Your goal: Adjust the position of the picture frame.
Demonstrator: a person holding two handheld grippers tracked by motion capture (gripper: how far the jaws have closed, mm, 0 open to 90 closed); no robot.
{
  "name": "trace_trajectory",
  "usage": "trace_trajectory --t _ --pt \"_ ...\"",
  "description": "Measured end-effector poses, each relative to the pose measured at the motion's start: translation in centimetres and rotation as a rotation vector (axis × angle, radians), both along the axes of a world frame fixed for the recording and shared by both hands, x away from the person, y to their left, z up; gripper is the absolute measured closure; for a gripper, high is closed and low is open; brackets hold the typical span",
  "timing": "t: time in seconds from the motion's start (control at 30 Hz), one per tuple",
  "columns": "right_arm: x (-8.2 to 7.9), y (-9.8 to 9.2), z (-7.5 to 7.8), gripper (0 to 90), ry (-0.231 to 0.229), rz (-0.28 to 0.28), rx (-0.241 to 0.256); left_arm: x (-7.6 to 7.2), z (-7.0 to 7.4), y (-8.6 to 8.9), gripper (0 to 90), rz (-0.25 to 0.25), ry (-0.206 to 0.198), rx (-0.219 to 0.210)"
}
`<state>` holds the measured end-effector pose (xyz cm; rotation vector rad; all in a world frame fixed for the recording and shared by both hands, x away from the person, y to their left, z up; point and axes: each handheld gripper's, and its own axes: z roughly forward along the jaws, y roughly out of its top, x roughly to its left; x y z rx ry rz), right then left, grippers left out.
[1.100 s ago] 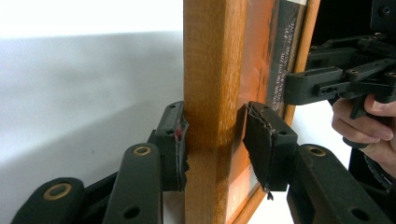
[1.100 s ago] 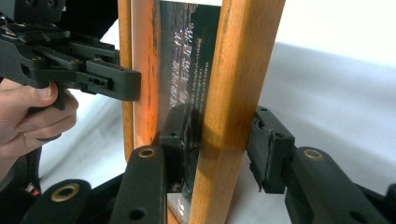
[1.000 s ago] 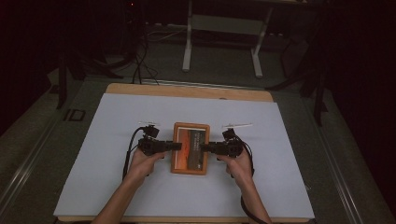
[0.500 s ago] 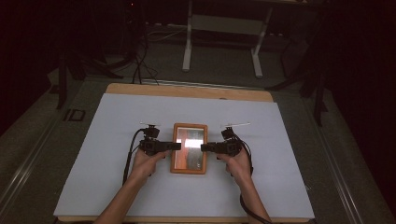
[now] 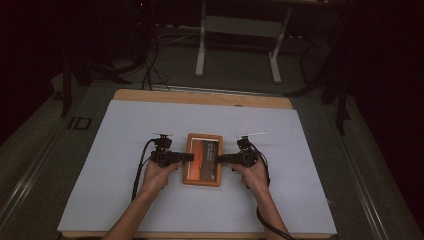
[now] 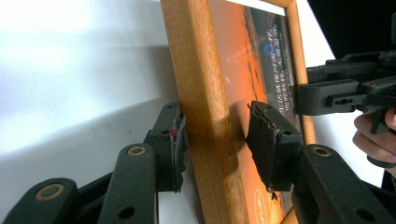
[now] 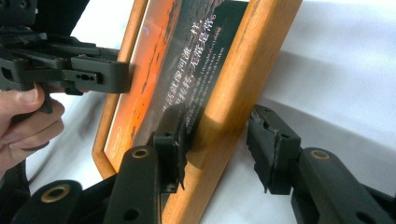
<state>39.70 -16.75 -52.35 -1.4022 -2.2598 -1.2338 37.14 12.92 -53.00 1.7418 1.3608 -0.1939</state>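
Note:
A wooden picture frame (image 5: pixel 202 159) with an orange print and white text sits at the middle of the white table cover (image 5: pixel 115 150). My left gripper (image 5: pixel 190 157) grips its left rail, one pad on the back and one on the glass face (image 6: pixel 212 140). My right gripper (image 5: pixel 219 159) holds the opposite rail the same way (image 7: pixel 215 140). In both gripper views the frame (image 6: pixel 205 93) stands slightly off the cover and casts a shadow beneath it. The other hand and its gripper show across the frame (image 7: pixel 154 84) in each gripper view.
The cover lies on a wooden table whose far edge (image 5: pixel 200 97) shows. Beyond it are a metal stand's legs (image 5: pixel 235 50) and cables on a dark floor. Black cables trail from both grippers toward the near edge.
Half a second ago the glass flashed a bright reflection; now it looks dark, so the frame's tilt has changed slightly. Both hands stay at the frame's sides.

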Motion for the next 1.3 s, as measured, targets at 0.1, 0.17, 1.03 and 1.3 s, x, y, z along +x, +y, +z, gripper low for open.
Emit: trace_trajectory --t 0.1,0.17,1.03,1.3 --pt "0.1 0.1 0.0 57.3 -0.002 0.003 -0.003 0.0 0.0 0.0 56.9 0.001 0.0 0.0" --pt "0.1 0.2 0.0 57.0 -0.003 0.004 -0.005 0.1 -0.1 0.1 57.0 -0.009 -0.001 -0.003" --pt "-4.8 -1.1 1.6 40.6 -0.277 0.027 -0.184 -3.2 1.4 2.9 33.0 -0.023 -0.205 0.114" --pt "-5.2 -1.5 2.3 41.2 -0.316 0.017 -0.208 -3.5 1.3 3.7 26.6 0.002 -0.228 0.141"
